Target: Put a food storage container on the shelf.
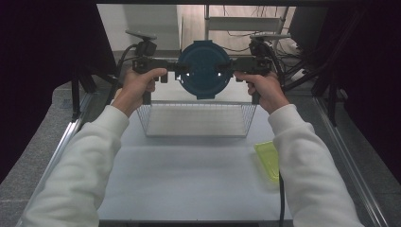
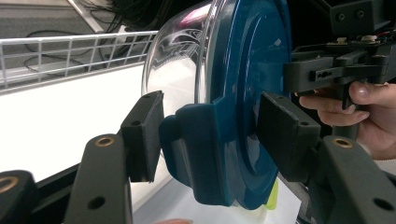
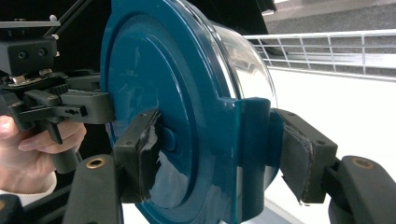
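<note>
Here, container: a round clear container (image 1: 204, 71) with a dark teal lid (image 2: 252, 93), tipped on edge so the lid faces the person, is held in the air above the near rim of the wire basket (image 1: 196, 120).
Left gripper: the left gripper (image 1: 176, 67) pinches the container's left edge; in the left gripper view its jaws straddle a lid latch tab (image 2: 196, 144), one pad against the lid face, the other just beside the tab, and whether that pad presses cannot be told.
Right gripper: the right gripper (image 1: 226, 67) pinches the opposite edge; in the right gripper view one pad lies on the lid face and the other behind the right latch tab (image 3: 250, 135).
Landmark: the basket stands on the white bench (image 1: 189, 179), under and beyond the container; a yellow-green lid (image 1: 268, 160) lies on the bench near the basket's right corner.
Risk, slip: both holds sit on smooth plastic at the rim, so uneven squeeze would probably let the container pivot or drop onto the basket rim.
Risk, latch: pressure on a tab could likely spring it, loosening the lid from the bowl.
Risk, hands: if the two hands drift apart or twist unequally, one gripper may lose its hold.
Risk, clearance: lowering too early could catch the bottom edge on the basket's near wire.
</note>
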